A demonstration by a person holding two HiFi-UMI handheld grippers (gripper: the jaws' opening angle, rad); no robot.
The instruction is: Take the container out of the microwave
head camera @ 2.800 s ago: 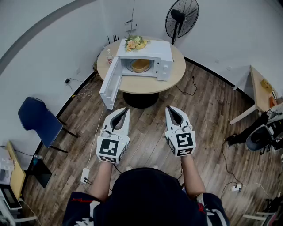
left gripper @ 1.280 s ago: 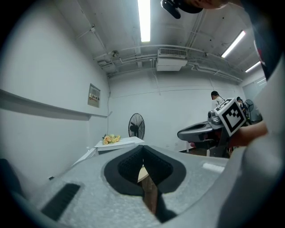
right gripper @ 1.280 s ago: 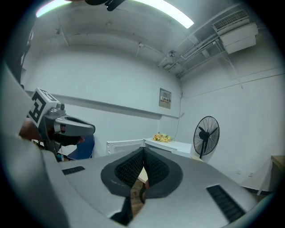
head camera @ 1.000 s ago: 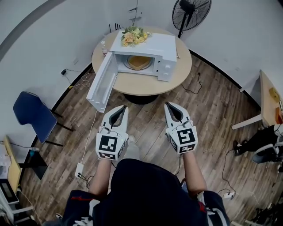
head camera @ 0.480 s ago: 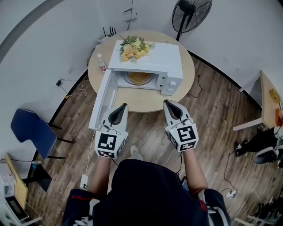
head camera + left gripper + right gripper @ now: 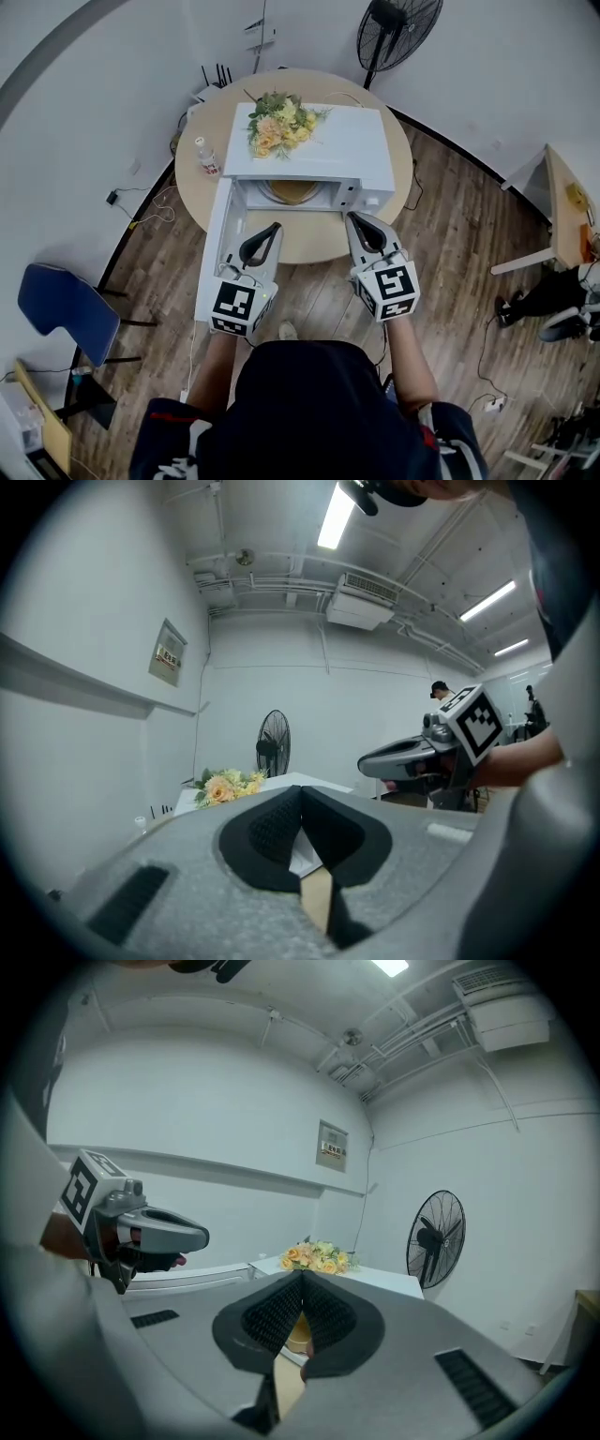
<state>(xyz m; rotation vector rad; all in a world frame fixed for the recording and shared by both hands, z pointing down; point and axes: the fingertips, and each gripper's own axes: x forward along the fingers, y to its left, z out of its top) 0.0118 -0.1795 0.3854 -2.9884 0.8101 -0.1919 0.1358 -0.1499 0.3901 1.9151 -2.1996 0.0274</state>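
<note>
A white microwave stands on the round wooden table, its door swung open toward me on the left. Inside sits a yellowish container, partly hidden by the microwave's top; it also peeks out behind the right jaws. My left gripper is shut and empty, next to the open door just in front of the cavity. My right gripper is shut and empty too, in front of the cavity's right side. Each gripper shows in the other's view: the left, the right.
A bunch of flowers lies on the microwave's top. A small bottle stands on the table at the left. A standing fan is behind the table, a blue chair at the left, a side table at the right. Cables lie on the floor.
The person has walked up to the table, so both grippers have come forward from over the floor to the table's edge in front of the open microwave. Both stayed shut.
</note>
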